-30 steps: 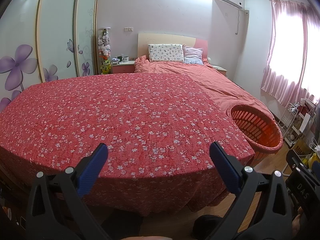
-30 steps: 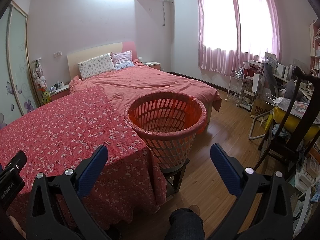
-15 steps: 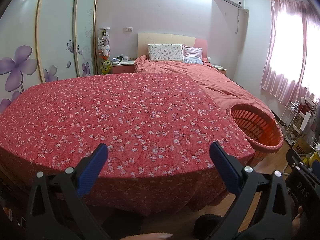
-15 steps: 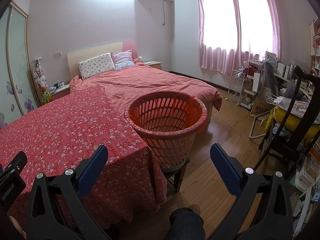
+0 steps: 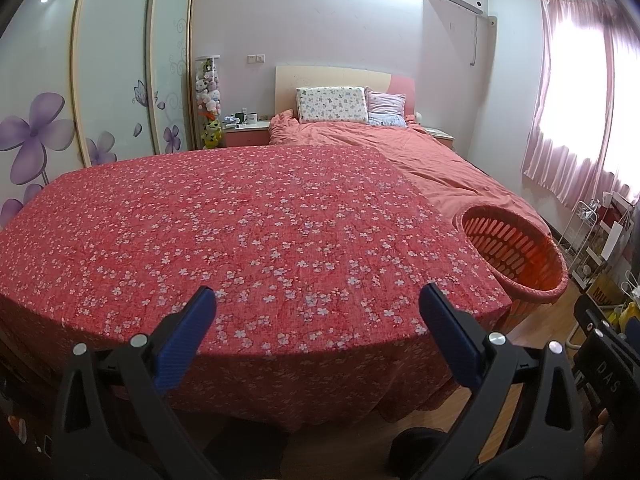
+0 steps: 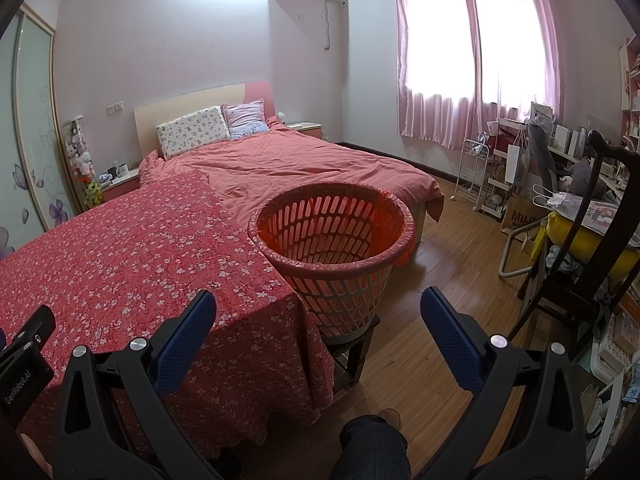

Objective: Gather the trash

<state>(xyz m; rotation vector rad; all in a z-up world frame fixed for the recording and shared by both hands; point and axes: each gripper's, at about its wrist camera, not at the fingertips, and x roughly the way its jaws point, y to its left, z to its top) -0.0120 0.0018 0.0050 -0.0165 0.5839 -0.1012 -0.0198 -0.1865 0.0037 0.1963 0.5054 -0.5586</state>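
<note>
The left tongs (image 5: 316,320) hang released over the near edge of the bench (image 5: 248,240), which is draped in a red cloth printed with small white flowers; nothing sits between their blue pads (image 5: 186,336). The right tongs (image 6: 318,324) are likewise spread wide and empty, aimed past the bench corner at the orange slatted basket (image 6: 332,236).

The left wrist view takes in the whole cloth-covered top and shows no trash lying on it; the basket (image 5: 516,252) appears there only at the right edge, just beside the bench corner, its base hidden. The right wrist view fills that in: the basket is lined with a thin red bag, looks empty inside, and stands on a small dark stool (image 6: 352,348) on the wooden floor (image 6: 452,264), touching or nearly touching the hanging cloth. That view alone also shows a dark trouser knee (image 6: 372,448) at the bottom, a cluttered desk and dark wooden chair (image 6: 592,240) on the right, and the pink-curtained window (image 6: 472,52). Both views show the bed (image 5: 400,148) beyond the bench, with two pillows at its headboard.
</note>
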